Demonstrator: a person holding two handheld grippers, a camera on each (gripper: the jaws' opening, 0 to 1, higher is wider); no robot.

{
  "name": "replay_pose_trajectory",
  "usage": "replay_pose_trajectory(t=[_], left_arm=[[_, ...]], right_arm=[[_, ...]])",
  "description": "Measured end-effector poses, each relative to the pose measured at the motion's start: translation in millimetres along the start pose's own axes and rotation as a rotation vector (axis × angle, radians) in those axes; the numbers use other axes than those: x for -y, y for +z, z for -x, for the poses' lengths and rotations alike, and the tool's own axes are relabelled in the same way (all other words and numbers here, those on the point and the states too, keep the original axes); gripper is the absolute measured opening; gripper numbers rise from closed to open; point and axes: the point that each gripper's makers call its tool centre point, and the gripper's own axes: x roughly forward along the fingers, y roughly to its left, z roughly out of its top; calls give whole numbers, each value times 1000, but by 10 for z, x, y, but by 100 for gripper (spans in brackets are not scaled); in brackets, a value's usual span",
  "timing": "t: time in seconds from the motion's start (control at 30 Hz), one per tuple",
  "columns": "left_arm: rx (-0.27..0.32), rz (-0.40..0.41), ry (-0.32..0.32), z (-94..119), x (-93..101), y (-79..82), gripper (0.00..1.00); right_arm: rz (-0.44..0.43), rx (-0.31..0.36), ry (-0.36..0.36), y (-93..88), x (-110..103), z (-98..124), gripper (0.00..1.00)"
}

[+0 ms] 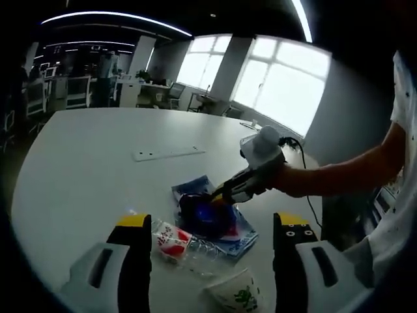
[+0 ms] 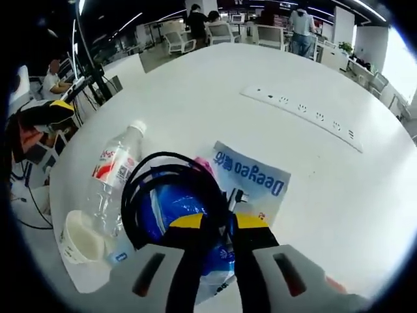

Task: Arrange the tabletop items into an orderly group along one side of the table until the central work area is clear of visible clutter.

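**Right gripper pinched on black cable over blue bag; left gripper wide open above cup and bottle**

Right gripper view, bottom centre: right gripper (image 2: 218,225), yellow-tipped jaws nearly together, clamped on a loop of the black cable (image 2: 171,171). The cable coil lies on the blue-and-white bag (image 2: 251,176); the print on the bag seems to read "Deegeo", seen upside down. A small plug end sits just right of the coil. Lower left: paper cup (image 2: 81,238) on its side, white inside, contents cannot be told. Just beside it, the clear plastic bottle (image 2: 114,173) lies flat, white cap pointing up-frame, red-and-white label, text too small to read; it looks empty or nearly so. Upper right: white power strip (image 2: 303,109) on the white table (image 2: 195,91), well apart from the pile. Far top: office chairs, people standing.

Left gripper view, bottom: left gripper (image 1: 212,244), jaws spread wide, holding nothing. Between the jaws: cup (image 1: 236,293), green print, unreadable; bottle (image 1: 179,242); bag (image 1: 218,218) mid-frame with cable (image 1: 195,208) on top. The right gripper (image 1: 218,193) comes in from the right edge, a hand and forearm behind it. Further up: power strip (image 1: 168,154), then windows.
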Motion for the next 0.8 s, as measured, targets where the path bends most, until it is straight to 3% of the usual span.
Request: replay_pose_trajectory(t=[0.8], left_arm=[[-7,4,-3,-51,-17,-17,76]], right_arm=[[5,11,-36,13,10,-6,9]])
